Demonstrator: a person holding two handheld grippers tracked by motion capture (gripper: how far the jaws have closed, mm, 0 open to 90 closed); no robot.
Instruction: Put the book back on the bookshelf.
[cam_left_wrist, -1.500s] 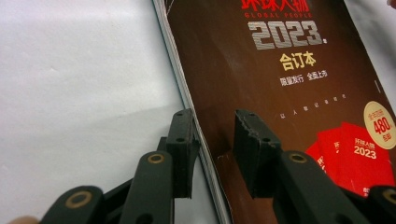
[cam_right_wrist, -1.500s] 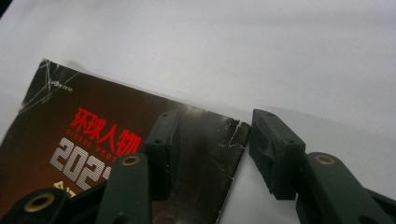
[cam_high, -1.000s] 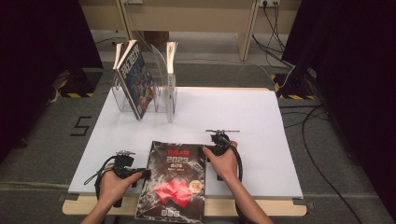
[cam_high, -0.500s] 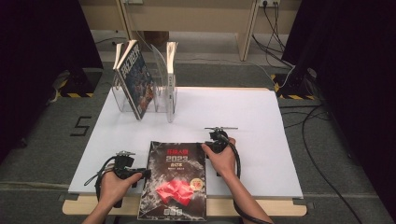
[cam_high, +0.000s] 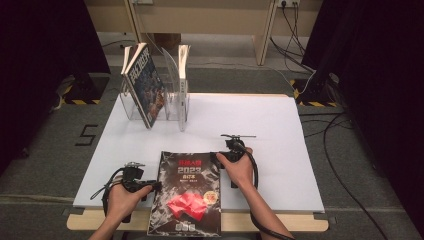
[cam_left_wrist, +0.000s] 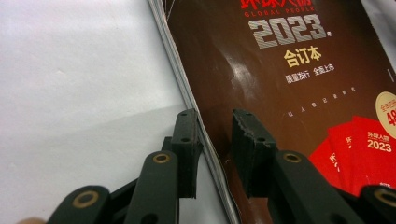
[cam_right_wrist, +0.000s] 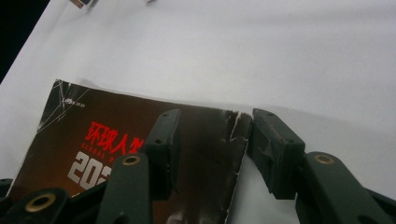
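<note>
Your left hand-held gripper (cam_left_wrist: 212, 154) straddles the left page edge of the magazine (cam_high: 187, 192), one jaw on the table (cam_high: 280, 130), one over the cover; its jaws have just been closing but do not yet press. Your right hand-held gripper (cam_right_wrist: 212, 149) stands open across the far right corner, likely to steady it. The magazine lies flat at the near edge, overhanging slightly. Open table lies beyond; the clear rack (cam_high: 175, 107) stands far left.

The dark magazine (cam_left_wrist: 289, 93) cover just beyond the left claw (cam_left_wrist: 215, 140) reads "GLOBAL PEOPLE", "2023" and "合订本"; its red cards (cam_left_wrist: 369, 149) beside that claw repeat "2023". The floor (cam_high: 87, 135) bears a "5".
</note>
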